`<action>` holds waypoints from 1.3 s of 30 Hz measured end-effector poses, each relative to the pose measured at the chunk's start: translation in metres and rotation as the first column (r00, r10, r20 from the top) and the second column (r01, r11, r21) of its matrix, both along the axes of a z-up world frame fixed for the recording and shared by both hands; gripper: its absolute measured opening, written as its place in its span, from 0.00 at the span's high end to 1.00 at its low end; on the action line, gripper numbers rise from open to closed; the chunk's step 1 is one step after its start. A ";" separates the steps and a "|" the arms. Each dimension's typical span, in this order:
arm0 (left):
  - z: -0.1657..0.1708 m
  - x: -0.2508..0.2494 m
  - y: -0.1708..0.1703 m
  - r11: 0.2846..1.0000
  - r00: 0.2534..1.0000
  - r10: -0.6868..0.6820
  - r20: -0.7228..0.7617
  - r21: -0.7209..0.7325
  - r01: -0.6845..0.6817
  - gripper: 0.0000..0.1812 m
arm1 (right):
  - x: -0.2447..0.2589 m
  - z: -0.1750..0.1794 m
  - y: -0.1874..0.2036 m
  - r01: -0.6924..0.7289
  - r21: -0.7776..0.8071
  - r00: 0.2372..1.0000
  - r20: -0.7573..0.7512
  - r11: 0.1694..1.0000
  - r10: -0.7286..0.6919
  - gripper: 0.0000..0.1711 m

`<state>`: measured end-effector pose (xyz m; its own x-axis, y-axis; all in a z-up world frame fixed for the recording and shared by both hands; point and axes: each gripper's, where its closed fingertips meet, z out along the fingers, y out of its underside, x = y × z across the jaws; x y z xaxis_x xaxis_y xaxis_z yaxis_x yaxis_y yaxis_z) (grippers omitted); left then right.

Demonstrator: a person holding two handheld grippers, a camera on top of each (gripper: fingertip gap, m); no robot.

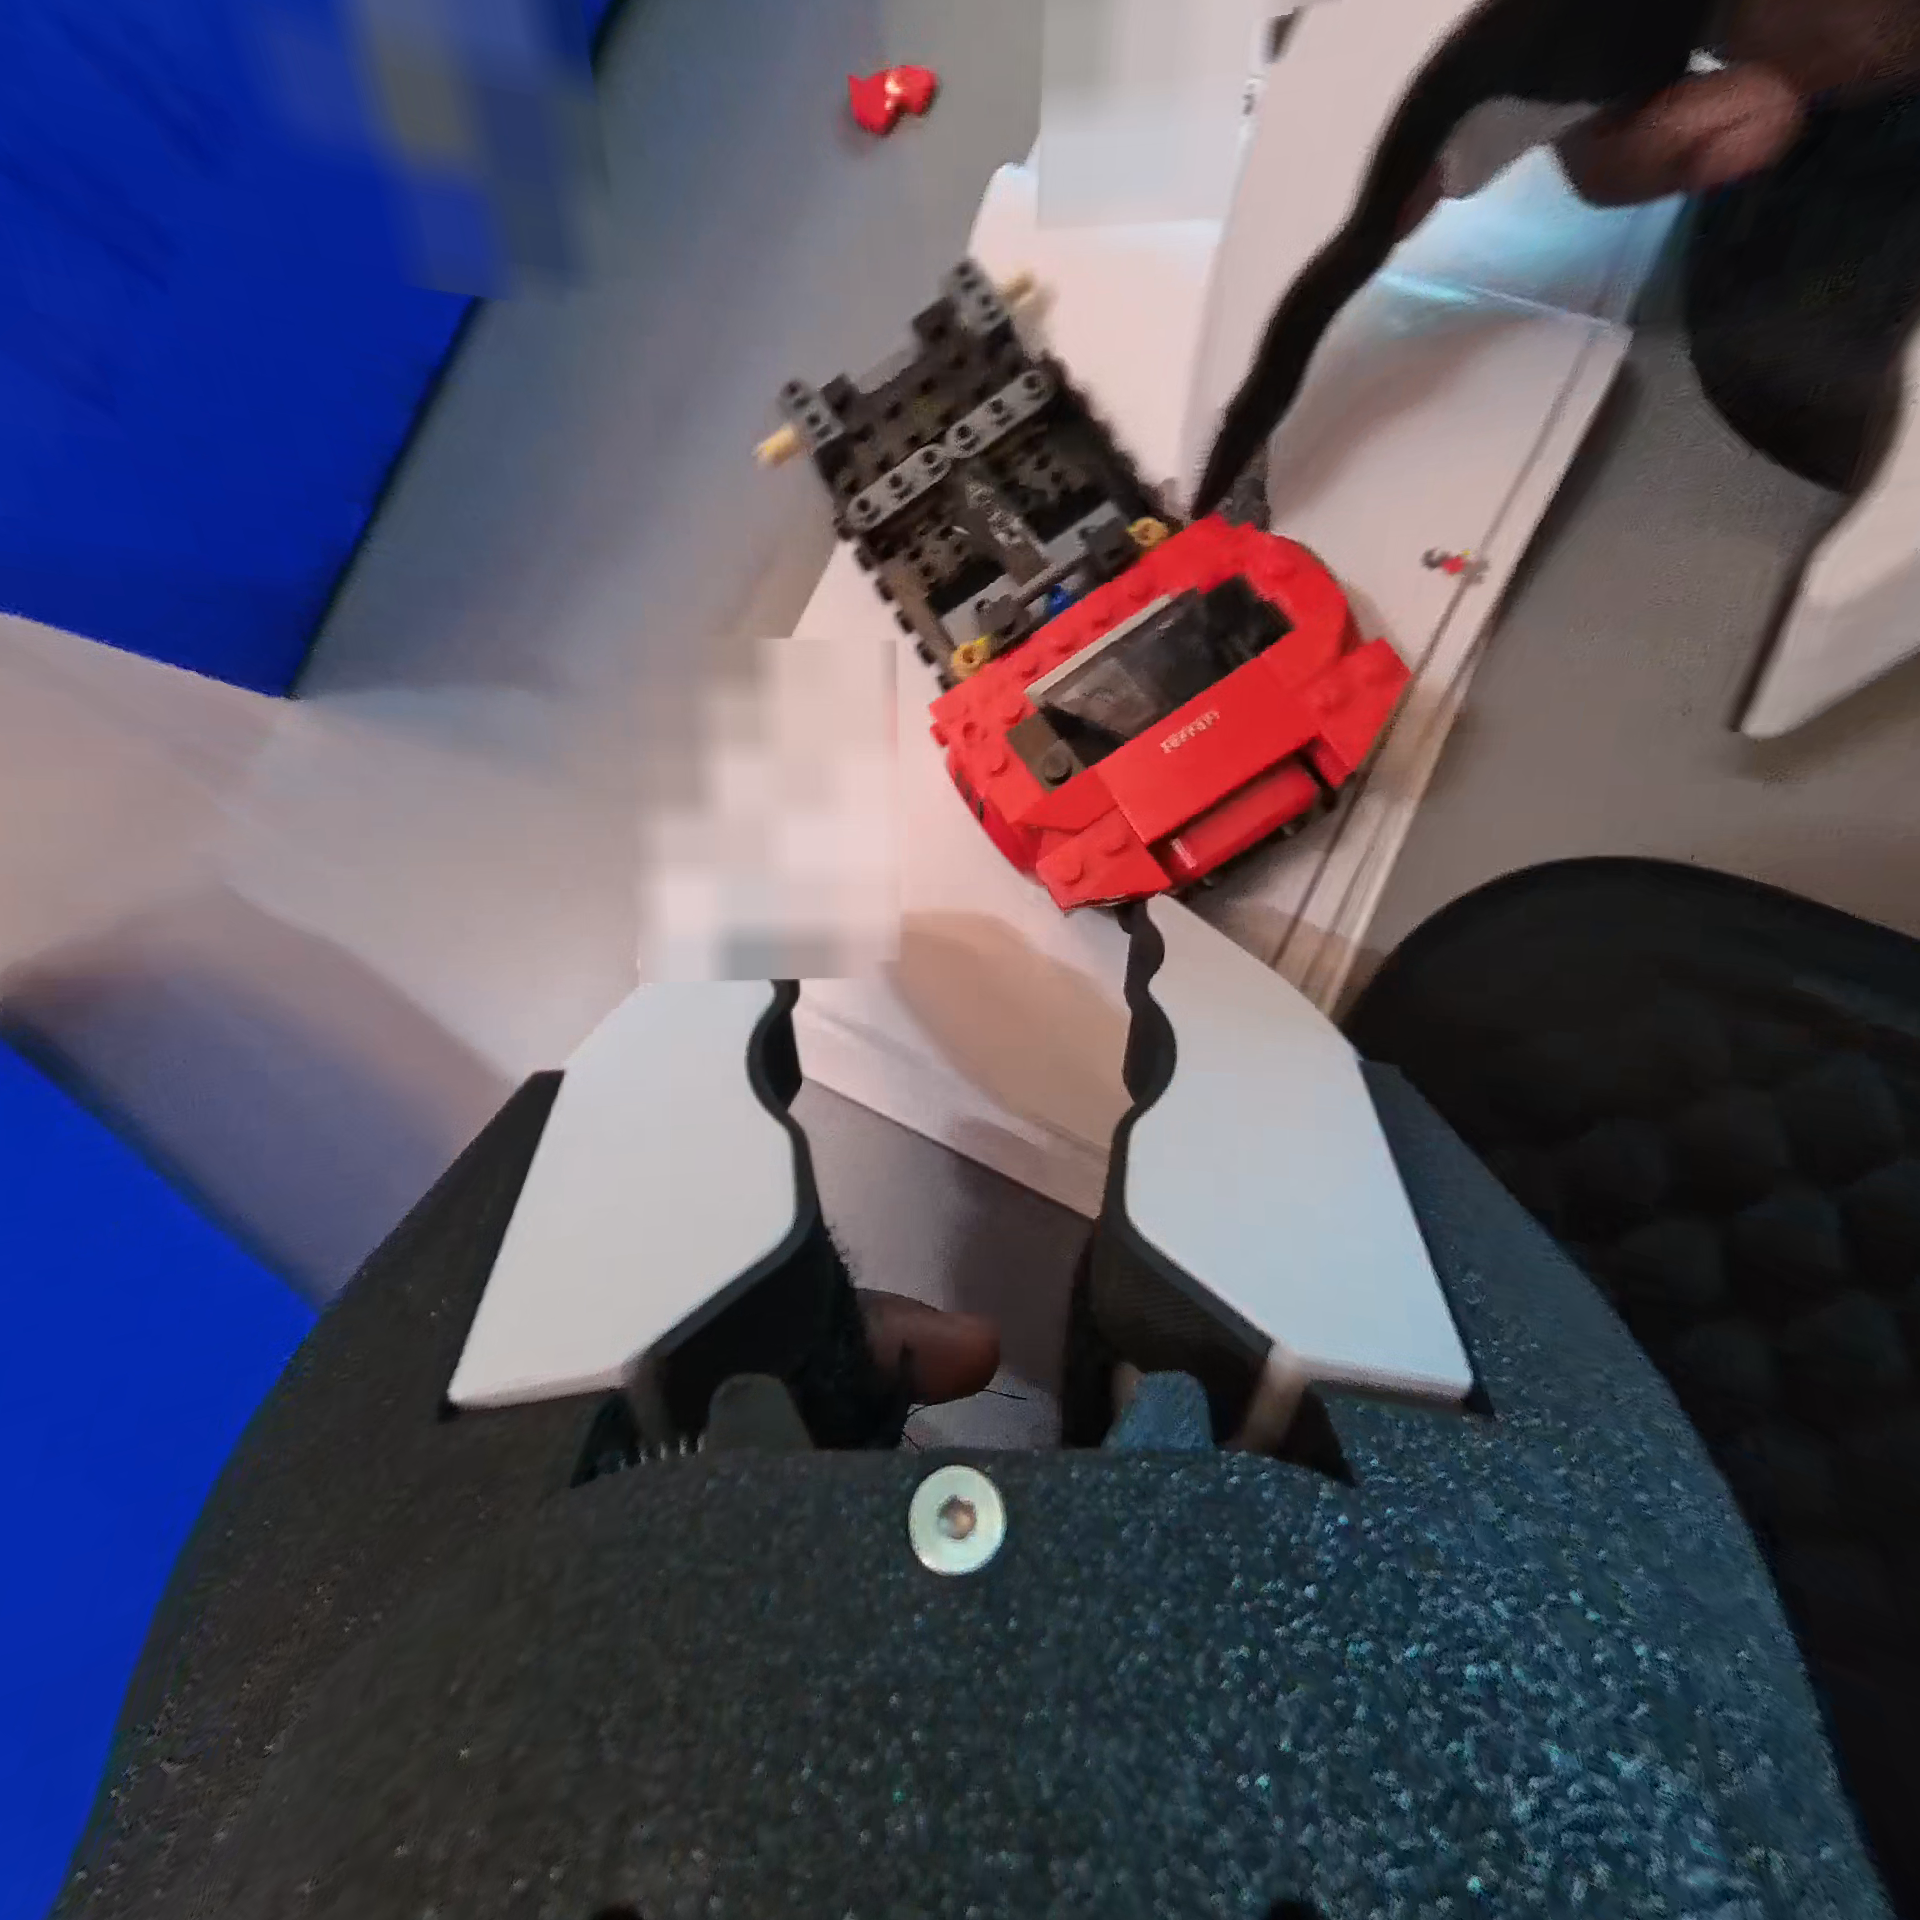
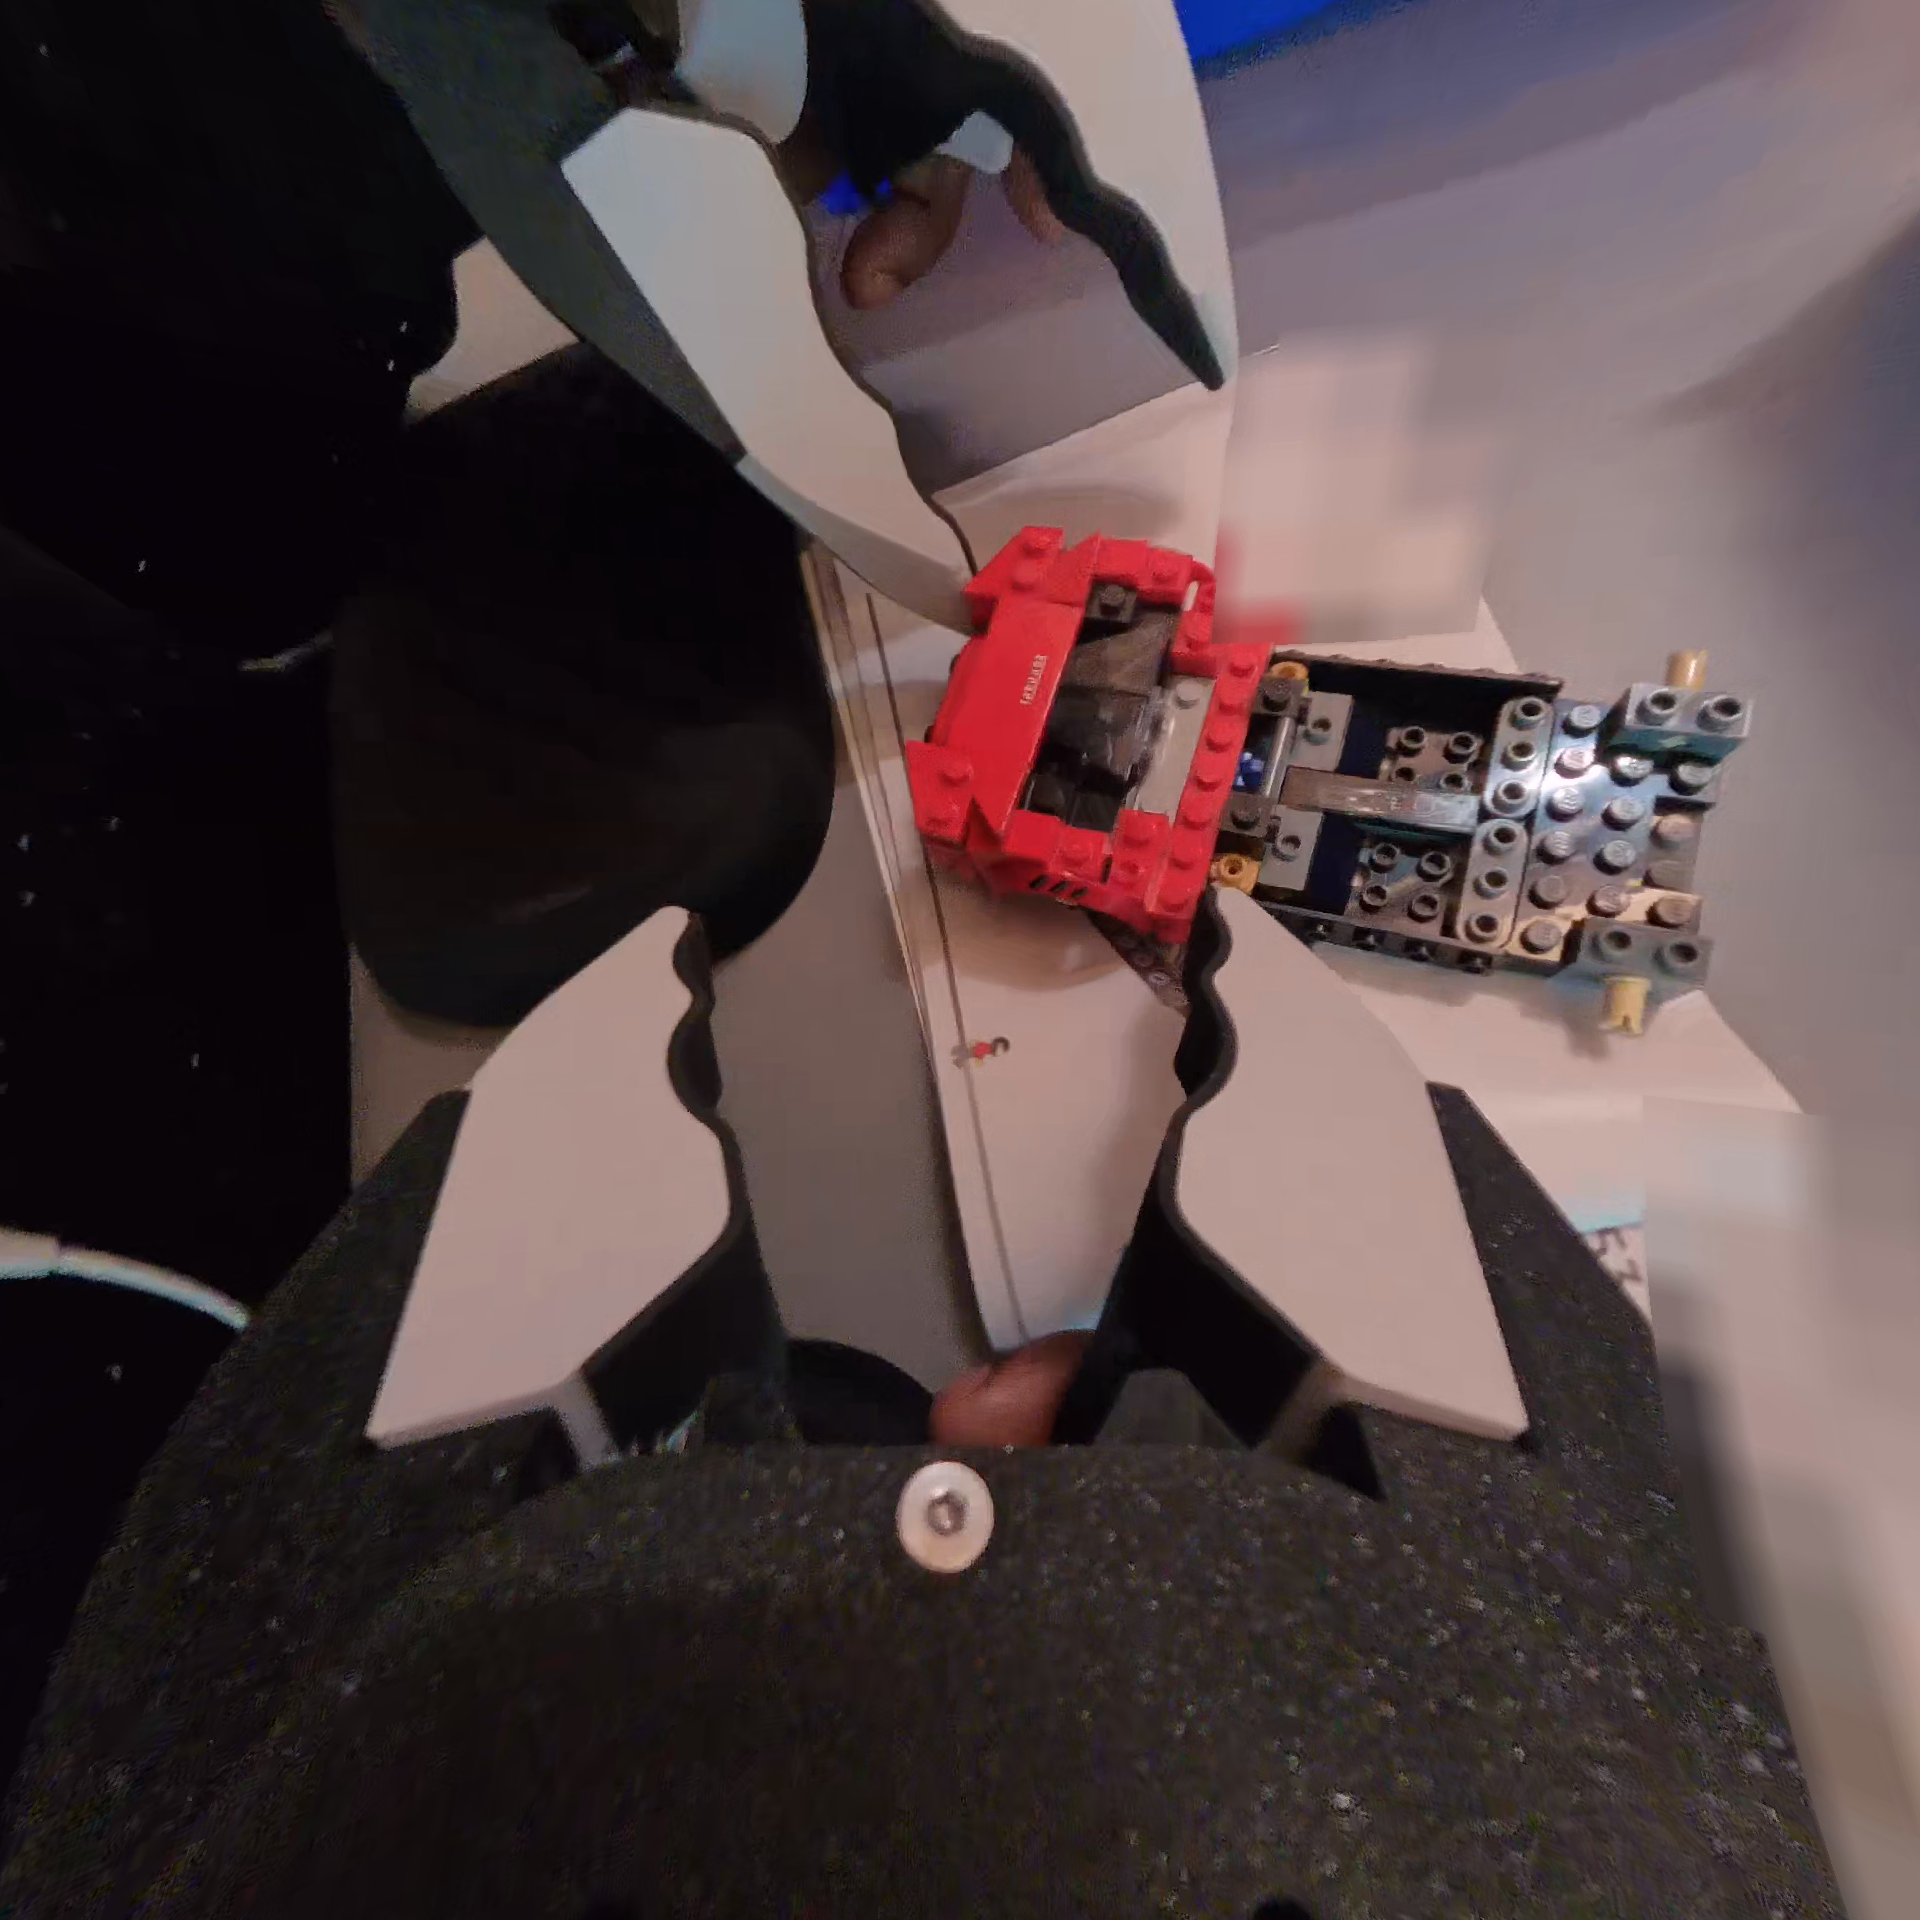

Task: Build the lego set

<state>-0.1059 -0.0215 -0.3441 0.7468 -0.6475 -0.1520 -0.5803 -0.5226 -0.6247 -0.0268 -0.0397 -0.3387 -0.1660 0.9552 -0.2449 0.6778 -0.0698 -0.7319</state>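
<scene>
Lego car [image 2: 1278,790], half built, lies on a white sheet [image 2: 1049,1122] just ahead of both grippers, its red body section [image 2: 1070,748] joined to a dark grey studded chassis [image 2: 1527,810] whose tan axle pins stick out at the far end.

Nearest in the right wrist view, the right gripper [image 2: 956,977] has its jaws spread wide with nothing between them; one fingertip [image 2: 1216,935] touches the near edge of the red section where it meets the chassis. Across the car, the left gripper [image 2: 1081,488] comes in from the opposite side, also wide and empty, one fingertip [image 2: 935,592] against the red end. The left wrist view is smeared by motion, so whether that tip presses or merely grazes the bricks is hard to judge.

The step in hand looks like steadying or squaring the model between the two tools. Done well, this means pushing low on the bricks, from opposite sides together, so the car neither slides on the sheet nor tips, and pressing on solid red plates, not the loose-looking corner pieces. Farther off on the grey table [image 1: 665,260], a lone red piece [image 1: 890,99] sits well apart, probably a part awaiting fitting.
</scene>
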 end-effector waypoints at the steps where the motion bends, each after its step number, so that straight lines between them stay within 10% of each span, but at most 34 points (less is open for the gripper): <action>1: 0.000 -0.003 0.003 1.000 1.000 0.014 -0.003 -0.001 -0.014 0.67 | -0.002 0.000 -0.001 0.037 -0.002 0.999 -0.006 0.999 -0.037 0.47; 17: 0.011 0.011 -0.014 0.989 0.981 0.145 0.128 0.012 -0.148 0.59 | 0.108 0.020 0.049 0.309 -0.072 0.945 -0.087 0.948 -0.315 0.52; 27: -0.003 0.027 -0.006 0.982 0.980 0.186 0.071 0.016 -0.187 0.41 | 0.078 0.010 0.077 0.119 0.023 0.992 -0.038 0.993 -0.118 0.36; 39: -0.007 0.026 -0.003 0.985 0.983 0.171 0.064 0.007 -0.172 0.52 | 0.030 -0.003 0.084 0.009 0.047 0.998 -0.069 0.999 -0.006 0.35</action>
<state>-0.0799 -0.0250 -0.3509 0.8547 -0.5076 -0.1085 -0.4425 -0.6031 -0.6637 0.0032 0.0439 -0.3415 -0.1733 0.9669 -0.1874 0.6256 -0.0388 -0.7792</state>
